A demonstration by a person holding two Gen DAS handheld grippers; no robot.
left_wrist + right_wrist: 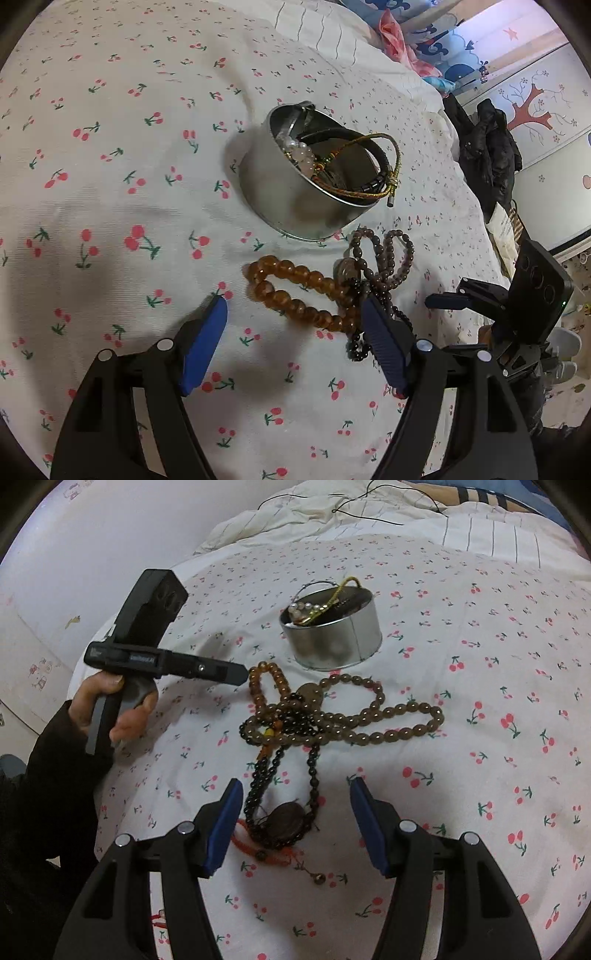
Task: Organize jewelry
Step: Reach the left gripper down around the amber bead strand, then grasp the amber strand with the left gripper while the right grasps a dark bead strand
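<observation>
Left wrist view: the left claw (291,317) is spread wide and holds nothing, low over a bed (110,184) covered in white cherry-print fabric. The amber bead bracelet (299,295) lies on the cover between the blue pads (205,343), nearer the right-hand one. Touching its far end, a string of brown beads (391,258) loops in a tangle, and a strand of dark beads (356,349) runs beside the right-hand pad. Beyond the tangle, just beside it, a round metal tin (295,195) sits open. It contains pearl-like beads (301,151), and a black band (376,162) and a braided gold cord (369,166) hang over its rim. The right claw (447,301) appears at the right edge, side-on; its state cannot be told here.

Right wrist view: the right claw (295,797) is spread and empty, with a dark bead necklace (280,775) and its dark oval pendant (286,819) lying between the pads. An orange cord (255,849) lies by the left-hand pad. Farther out, the brown bead string (388,716) and the amber bracelet (269,683) overlap the necklace. The tin (332,635) stands beyond them. A hand (110,709) holds the left claw (236,674) at the left, its tip near the amber bracelet.
</observation>
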